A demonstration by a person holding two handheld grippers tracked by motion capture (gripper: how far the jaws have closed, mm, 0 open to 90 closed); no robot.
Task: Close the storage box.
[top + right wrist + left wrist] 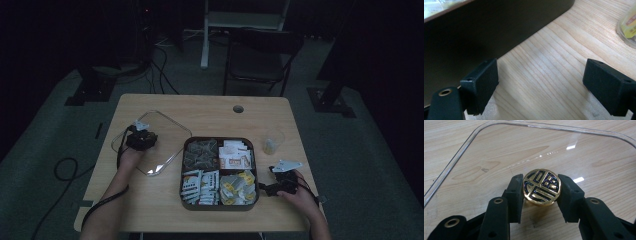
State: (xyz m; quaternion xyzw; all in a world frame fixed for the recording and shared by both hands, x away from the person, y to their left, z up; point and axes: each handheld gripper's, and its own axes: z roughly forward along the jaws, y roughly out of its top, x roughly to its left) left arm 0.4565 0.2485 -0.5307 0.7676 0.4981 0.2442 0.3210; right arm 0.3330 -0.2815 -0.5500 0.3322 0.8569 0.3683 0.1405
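A clear lid lies flat on the table left of the dark tray. Its round gold and dark knob sits between the jaws of my left gripper, which is shut on the knob from both sides. In the high view that left gripper is over the lid. My right gripper rests on the table by the tray's right wall. The right gripper stands open with only bare wood between its pads.
The tray has four compartments of small packets. A clear cup stands right of it, its edge also in the right gripper view as a cup. A cable hole sits near the table's far edge. A chair stands beyond.
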